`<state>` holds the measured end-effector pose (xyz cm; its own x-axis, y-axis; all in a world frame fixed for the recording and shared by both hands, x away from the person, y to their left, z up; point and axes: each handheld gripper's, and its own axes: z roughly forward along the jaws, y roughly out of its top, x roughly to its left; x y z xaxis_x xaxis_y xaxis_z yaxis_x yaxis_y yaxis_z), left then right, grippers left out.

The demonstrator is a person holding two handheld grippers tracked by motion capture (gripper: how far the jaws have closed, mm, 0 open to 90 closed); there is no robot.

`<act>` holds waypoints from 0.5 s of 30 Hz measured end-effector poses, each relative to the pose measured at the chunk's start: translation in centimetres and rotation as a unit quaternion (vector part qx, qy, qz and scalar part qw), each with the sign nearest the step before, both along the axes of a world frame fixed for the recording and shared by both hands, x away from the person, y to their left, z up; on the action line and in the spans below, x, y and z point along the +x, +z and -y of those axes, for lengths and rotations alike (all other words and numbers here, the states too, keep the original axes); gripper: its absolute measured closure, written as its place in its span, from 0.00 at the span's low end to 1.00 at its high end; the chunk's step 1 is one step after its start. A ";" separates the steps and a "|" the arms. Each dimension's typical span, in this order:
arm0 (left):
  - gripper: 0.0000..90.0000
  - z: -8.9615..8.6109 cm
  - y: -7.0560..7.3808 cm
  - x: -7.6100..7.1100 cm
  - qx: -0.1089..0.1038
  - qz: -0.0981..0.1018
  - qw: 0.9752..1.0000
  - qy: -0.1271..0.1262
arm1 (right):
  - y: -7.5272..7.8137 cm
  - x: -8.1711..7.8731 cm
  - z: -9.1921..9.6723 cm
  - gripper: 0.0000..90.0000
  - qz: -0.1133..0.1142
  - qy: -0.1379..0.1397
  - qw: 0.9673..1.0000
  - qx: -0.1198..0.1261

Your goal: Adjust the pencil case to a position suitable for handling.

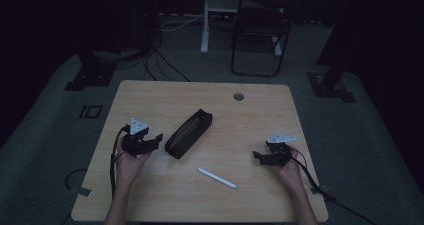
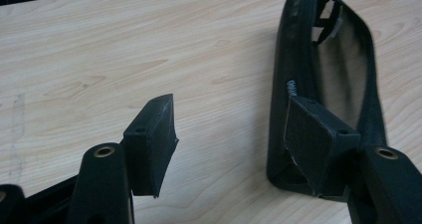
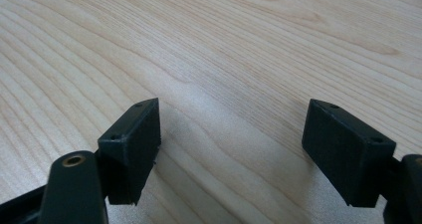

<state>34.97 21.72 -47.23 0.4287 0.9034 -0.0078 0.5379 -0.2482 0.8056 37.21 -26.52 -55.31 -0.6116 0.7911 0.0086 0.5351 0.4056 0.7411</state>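
A black pencil case [image 1: 188, 133] lies slantwise on the wooden table [image 1: 250, 120], left of the middle. In the left gripper view the pencil case [image 2: 298, 59] gapes open along its zip, its mesh inside showing. My left gripper [image 1: 156, 140] sits just left of the case's near end, open. Bare wood lies between the pads of the left gripper [image 2: 231, 109], and its right-hand jaw overlaps the case's near corner. A white pen [image 1: 217, 178] lies nearer the front edge. My right gripper [image 1: 258, 157] is open at the right, and the right gripper [image 3: 234, 109] has bare table under it.
A round cable hole [image 1: 238, 96] is in the table near its far edge. Beyond the table stand a dark chair [image 1: 260, 35] and a white stand leg [image 1: 204, 25], with cables on the floor. Cables trail from both grippers off the near edge.
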 end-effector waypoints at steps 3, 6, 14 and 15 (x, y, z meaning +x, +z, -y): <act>0.43 0.5 0.1 -0.2 0.002 0.004 1.000 -0.001 | 0.0 0.0 0.0 0.26 0.000 0.000 1.000 0.000; 0.43 1.0 0.3 -0.3 0.001 0.002 1.000 -0.005 | 0.0 0.0 0.0 0.26 0.000 0.000 1.000 0.000; 0.49 2.1 0.1 -0.4 0.000 -0.002 1.000 -0.013 | 0.0 0.0 0.0 0.26 0.000 0.000 1.000 0.000; 0.49 2.1 0.1 -0.4 0.000 -0.002 1.000 -0.013 | 0.0 0.0 0.0 0.26 0.000 0.000 1.000 0.000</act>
